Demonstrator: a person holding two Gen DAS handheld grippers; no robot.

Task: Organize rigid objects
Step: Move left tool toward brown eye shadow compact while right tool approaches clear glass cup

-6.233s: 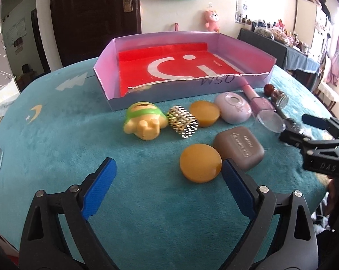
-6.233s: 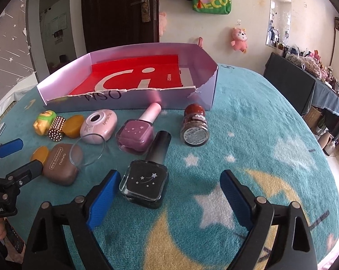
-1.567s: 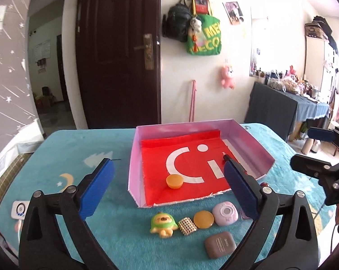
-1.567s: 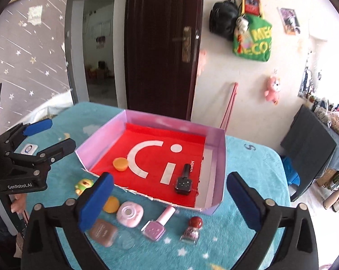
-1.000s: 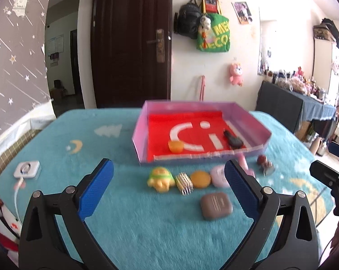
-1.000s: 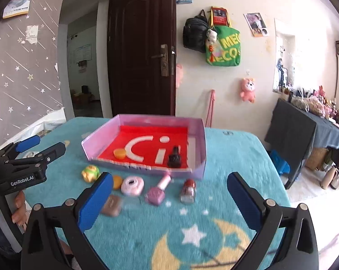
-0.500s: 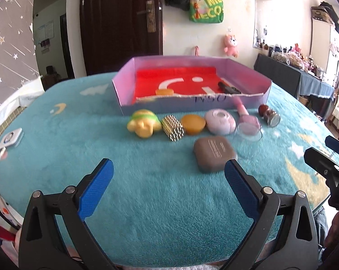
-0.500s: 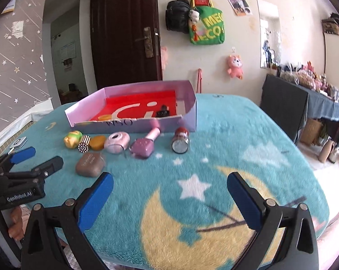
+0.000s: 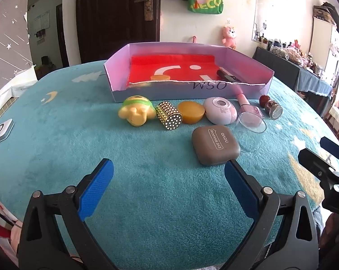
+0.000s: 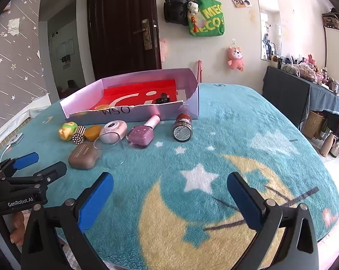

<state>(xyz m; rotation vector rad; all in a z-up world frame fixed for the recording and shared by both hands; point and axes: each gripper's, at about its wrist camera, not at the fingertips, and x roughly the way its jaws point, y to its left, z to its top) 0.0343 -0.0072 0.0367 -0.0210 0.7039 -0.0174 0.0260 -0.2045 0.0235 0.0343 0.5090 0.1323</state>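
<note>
A pink cardboard box (image 9: pixel 138 93) with a red floor holds an orange disc (image 9: pixel 160 77) and a black nail polish bottle (image 9: pixel 225 76). In front of it lie a yellow-green toy (image 9: pixel 135 112), a studded gold cylinder (image 9: pixel 169 115), a second orange disc (image 9: pixel 190 112), a pink compact (image 9: pixel 219 110), a pink nail polish bottle (image 10: pixel 143 132), a clear lid (image 9: pixel 251 127), a red-capped jar (image 10: pixel 182 128) and a brown eye-shadow case (image 9: pixel 215 145). My left gripper (image 9: pixel 168 186) is open just short of the case. My right gripper (image 10: pixel 169 193) is open over bare cloth.
The round table wears a teal cloth (image 10: pixel 225 135) with moon and star patterns. A white device (image 9: pixel 0 130) lies at the table's left edge. A dark side table (image 10: pixel 304 94) stands to the right, a door (image 10: pixel 122 29) behind.
Both grippers came down from high above the box toward the table; the left moved closer to the brown case. The orange disc and black bottle lie in the box now.
</note>
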